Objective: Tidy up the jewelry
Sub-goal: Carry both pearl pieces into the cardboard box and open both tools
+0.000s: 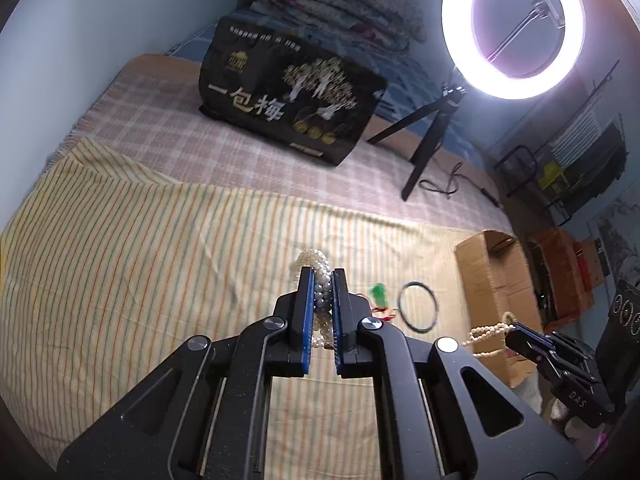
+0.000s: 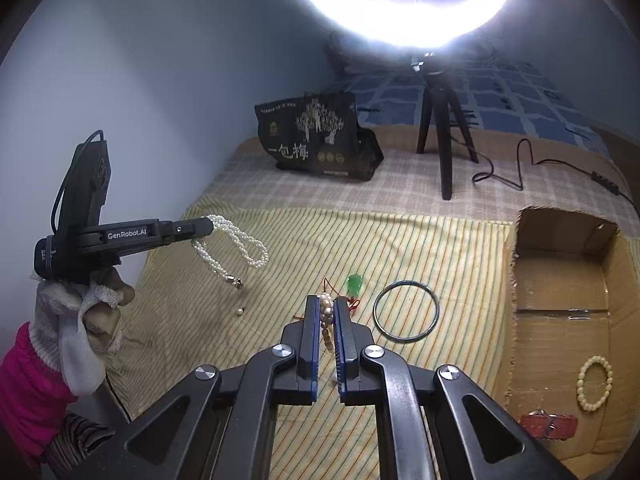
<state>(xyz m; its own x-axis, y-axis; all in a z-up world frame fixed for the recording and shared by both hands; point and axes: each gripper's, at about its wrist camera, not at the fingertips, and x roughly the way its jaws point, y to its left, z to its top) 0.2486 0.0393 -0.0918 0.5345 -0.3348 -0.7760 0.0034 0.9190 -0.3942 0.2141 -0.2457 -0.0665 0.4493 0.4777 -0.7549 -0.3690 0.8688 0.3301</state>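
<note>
Right wrist view shows the right gripper [image 2: 328, 312] nearest, its blue-padded jaws clamped on a strand of pinkish-cream pearl beads [image 2: 327, 322]. Just beyond lie a small green pendant on red cord [image 2: 354, 284] and a thin dark round bangle [image 2: 406, 312], both flat on the yellow striped cloth [image 2: 208, 336]. To the left, a hand in a white glove [image 2: 86, 312] holds the left gripper [image 2: 210, 226] above the cloth, clenched on a looped white pearl necklace [image 2: 232, 248] whose clasp end dangles; a loose bead [image 2: 239, 311] lies beneath. To the right, an open cardboard box [image 2: 560, 276] holds a cream bead bracelet [image 2: 595, 383] and a red strap watch [image 2: 549, 426]. Farther back stand a black printed bag [image 2: 316, 140] and a glowing ring light on a black tripod [image 2: 400, 12].

Left wrist view confirms the left gripper [image 1: 322, 280] closed on the white necklace [image 1: 320, 292].
</note>
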